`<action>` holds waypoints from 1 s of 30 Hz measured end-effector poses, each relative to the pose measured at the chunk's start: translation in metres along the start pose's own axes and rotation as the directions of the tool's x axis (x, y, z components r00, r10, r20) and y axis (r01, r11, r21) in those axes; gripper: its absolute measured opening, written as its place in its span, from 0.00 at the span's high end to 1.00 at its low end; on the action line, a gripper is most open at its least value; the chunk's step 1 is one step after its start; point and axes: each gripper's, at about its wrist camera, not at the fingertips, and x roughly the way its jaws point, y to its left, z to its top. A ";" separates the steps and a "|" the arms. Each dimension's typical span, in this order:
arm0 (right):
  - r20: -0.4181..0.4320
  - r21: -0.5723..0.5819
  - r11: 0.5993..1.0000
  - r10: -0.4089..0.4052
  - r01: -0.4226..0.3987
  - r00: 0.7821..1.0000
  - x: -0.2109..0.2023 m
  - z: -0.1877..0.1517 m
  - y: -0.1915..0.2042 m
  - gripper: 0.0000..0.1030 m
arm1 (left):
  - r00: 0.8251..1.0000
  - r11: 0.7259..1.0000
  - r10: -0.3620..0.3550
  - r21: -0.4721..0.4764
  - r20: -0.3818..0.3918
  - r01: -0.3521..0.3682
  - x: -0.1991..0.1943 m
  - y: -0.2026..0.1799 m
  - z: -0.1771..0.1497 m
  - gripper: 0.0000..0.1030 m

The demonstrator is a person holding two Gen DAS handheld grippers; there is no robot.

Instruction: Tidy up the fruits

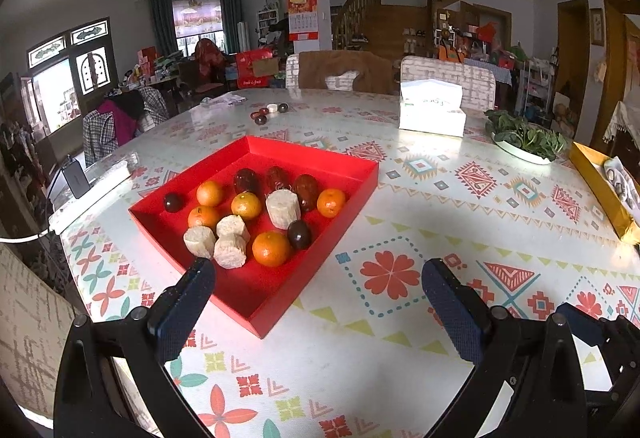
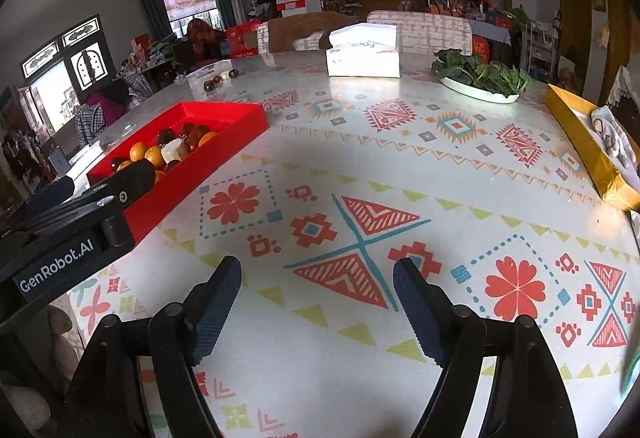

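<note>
Fruit sits crowded in the red tray (image 1: 362, 174); both your grippers, left (image 1: 318, 302) and right (image 2: 318, 298), hang spread and empty. Reach for an orange (image 1: 271, 248) and you risk knocking its neighbours rolling.

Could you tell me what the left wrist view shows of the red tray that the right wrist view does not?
Only the left wrist view shows the red tray from above, with five oranges and four pale cylinder pieces countable. Only the right wrist view shows the left hand-held gripper's labelled body hiding the tray's near end. Both show the tissue box, the plate of greens and open, empty fingers.
</note>
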 end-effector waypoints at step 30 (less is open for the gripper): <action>-0.061 0.066 0.997 0.031 -0.027 0.998 0.012 -0.003 -0.009 0.15 | 1.000 1.000 0.002 0.000 0.016 -0.002 -0.008 0.000 -0.005 0.00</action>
